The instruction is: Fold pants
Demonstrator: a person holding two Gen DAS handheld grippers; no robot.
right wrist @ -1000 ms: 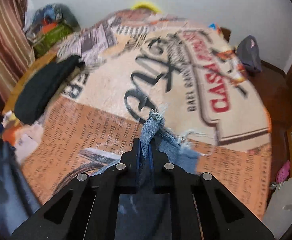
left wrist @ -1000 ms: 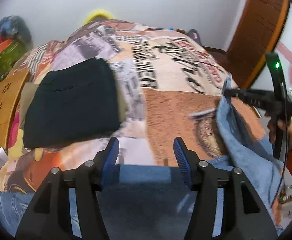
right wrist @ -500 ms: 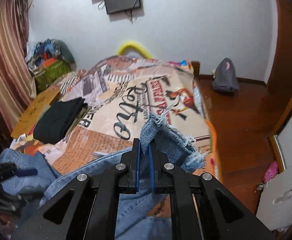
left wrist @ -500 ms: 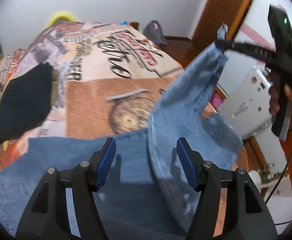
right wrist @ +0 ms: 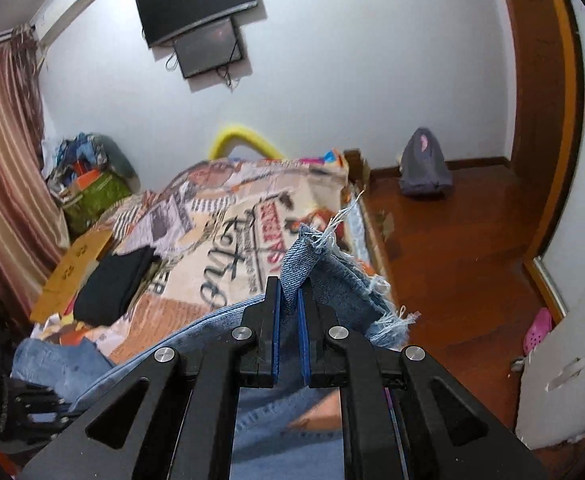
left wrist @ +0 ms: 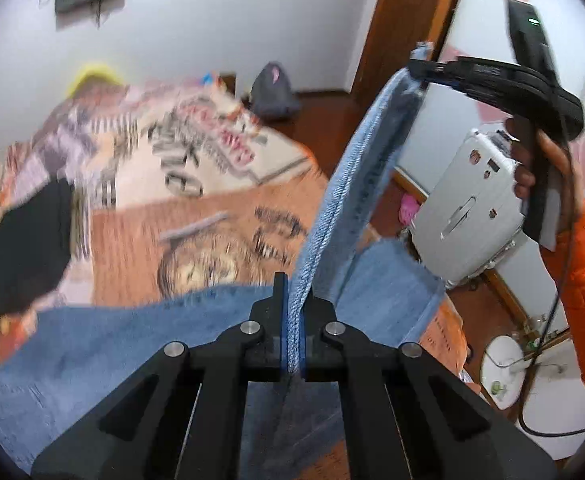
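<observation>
Bedroom, printed bedspread over bed; we hold blue jeans raised above near edge. Left gripper clamped on folded seam of leg. Right gripper pinching frayed hem, lifted clear beyond bed's right edge. Folded black garment at left edge. Bare wooden floor on right, bedspread's middle free.

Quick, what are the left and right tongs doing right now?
Left tongs: shut on a folded edge of the jeans.
Right tongs: shut on the frayed hem of the jeans.
</observation>
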